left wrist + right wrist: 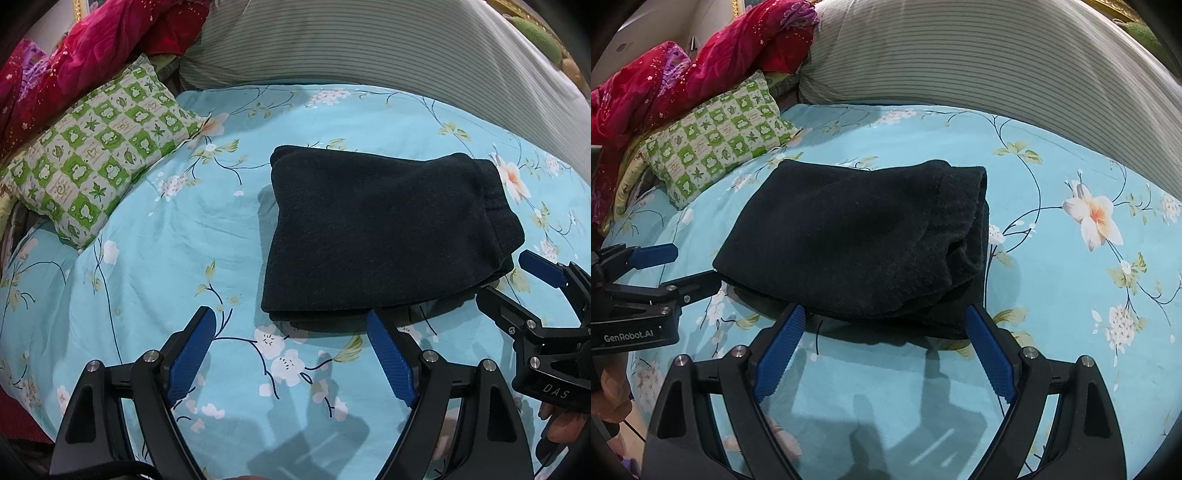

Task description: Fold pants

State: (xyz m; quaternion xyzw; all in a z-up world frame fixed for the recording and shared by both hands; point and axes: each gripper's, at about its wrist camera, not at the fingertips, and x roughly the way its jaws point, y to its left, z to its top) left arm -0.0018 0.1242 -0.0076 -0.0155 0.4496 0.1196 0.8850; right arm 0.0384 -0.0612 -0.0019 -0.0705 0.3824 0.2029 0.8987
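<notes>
The dark pants (384, 229) lie folded into a thick rectangular bundle on the light blue floral bedsheet (147, 280); they also show in the right wrist view (857, 236). My left gripper (291, 317) is open and empty, just in front of the bundle's near left edge. My right gripper (886, 314) is open and empty at the bundle's near edge, jaws apart on either side of its front right part. The right gripper appears in the left wrist view (506, 280), and the left gripper in the right wrist view (690, 264).
A green checked pillow (99, 147) lies at the far left of the bed. A red and pink blanket (74, 59) is piled behind it. A grey striped bolster (369, 48) runs along the back.
</notes>
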